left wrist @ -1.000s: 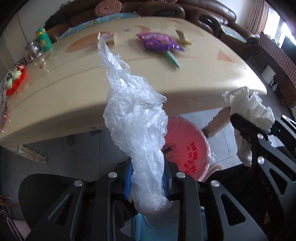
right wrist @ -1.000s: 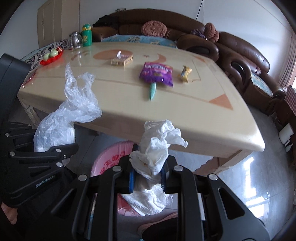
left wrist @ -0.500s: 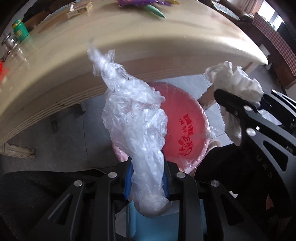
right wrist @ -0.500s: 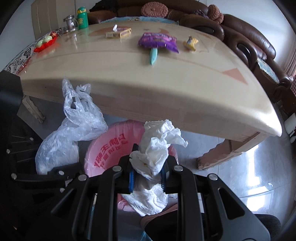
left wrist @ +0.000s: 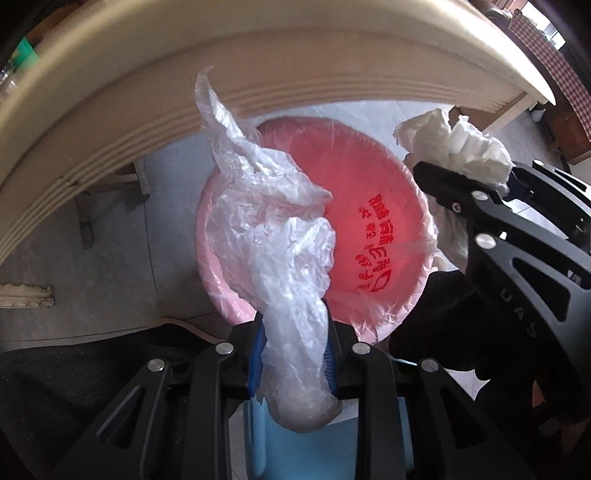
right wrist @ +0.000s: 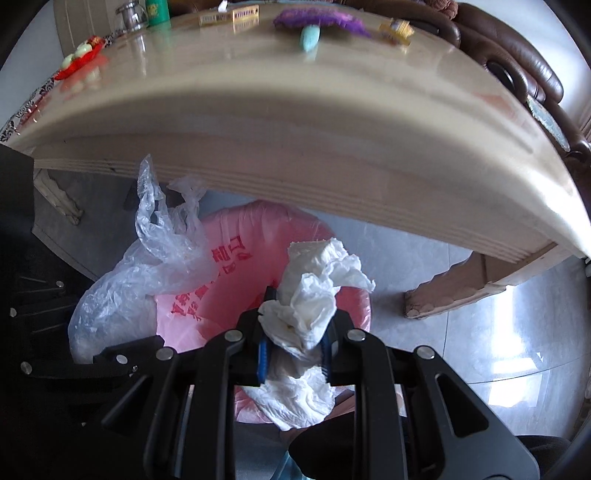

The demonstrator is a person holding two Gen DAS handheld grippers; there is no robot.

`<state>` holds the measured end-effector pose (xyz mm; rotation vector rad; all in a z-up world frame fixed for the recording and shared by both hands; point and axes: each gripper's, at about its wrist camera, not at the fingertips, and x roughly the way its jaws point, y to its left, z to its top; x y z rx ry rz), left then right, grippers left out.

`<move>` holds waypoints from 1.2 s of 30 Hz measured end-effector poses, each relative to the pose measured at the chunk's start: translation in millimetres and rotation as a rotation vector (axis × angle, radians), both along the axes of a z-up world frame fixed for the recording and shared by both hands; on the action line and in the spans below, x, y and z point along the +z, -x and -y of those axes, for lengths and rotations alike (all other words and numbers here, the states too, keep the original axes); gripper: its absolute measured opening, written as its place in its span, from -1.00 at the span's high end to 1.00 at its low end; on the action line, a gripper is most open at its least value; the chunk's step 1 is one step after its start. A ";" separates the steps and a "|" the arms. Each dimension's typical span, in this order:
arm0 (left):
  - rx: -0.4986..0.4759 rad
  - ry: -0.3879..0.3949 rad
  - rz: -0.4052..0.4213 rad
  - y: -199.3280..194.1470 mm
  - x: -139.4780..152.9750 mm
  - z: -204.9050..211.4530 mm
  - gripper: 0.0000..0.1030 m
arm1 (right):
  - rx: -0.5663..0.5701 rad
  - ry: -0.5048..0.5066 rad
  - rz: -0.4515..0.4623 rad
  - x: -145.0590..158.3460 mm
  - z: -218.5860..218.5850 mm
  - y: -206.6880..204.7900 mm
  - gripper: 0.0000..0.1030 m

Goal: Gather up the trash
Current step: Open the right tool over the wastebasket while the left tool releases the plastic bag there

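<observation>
My left fingers [left wrist: 293, 363] are clenched on a crumpled clear plastic bag [left wrist: 273, 229], whose long axis runs up and away from the pads, its loose tip reaching toward the beige tabletop [left wrist: 258, 70] edge. My right fingers [right wrist: 295, 345] are clenched on a crumpled white paper tissue [right wrist: 314, 295], one end bunched above the pads and the other hanging below them.

What matters for the coming move is what lies under them: the round bin lined with a pink plastic bag [left wrist: 391, 206] sits on the floor partly under the tabletop's edge, and both bundles hang over its mouth. In the left view the clear bag lies across the near left part of the opening; the tissue sits over the right rim. I judge the left hand better centred over the opening, while the right could drop its load near the rim.

Red characters are printed on the liner, but I cannot read them. On the right gripper's black frame I can make out the letters "UAS".

More trash is on the tabletop, well apart from both hands: a purple snack wrapper [right wrist: 321, 16] and a small yellow wrapper [right wrist: 397, 27].
</observation>
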<state>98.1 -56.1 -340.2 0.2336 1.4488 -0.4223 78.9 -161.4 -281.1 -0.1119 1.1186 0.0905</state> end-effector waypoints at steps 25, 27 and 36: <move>0.015 0.029 -0.168 -31.0 -63.7 -9.0 0.46 | -0.004 -0.049 -0.192 -69.9 0.0 -33.4 0.51; 0.012 0.024 -0.158 -31.1 -63.6 -8.6 0.34 | -0.009 -0.051 -0.190 -72.5 1.2 -33.5 0.36; 0.002 0.028 -0.142 -29.7 -60.8 -2.6 -0.04 | -0.033 -0.073 -0.181 -72.9 5.4 -34.7 -0.01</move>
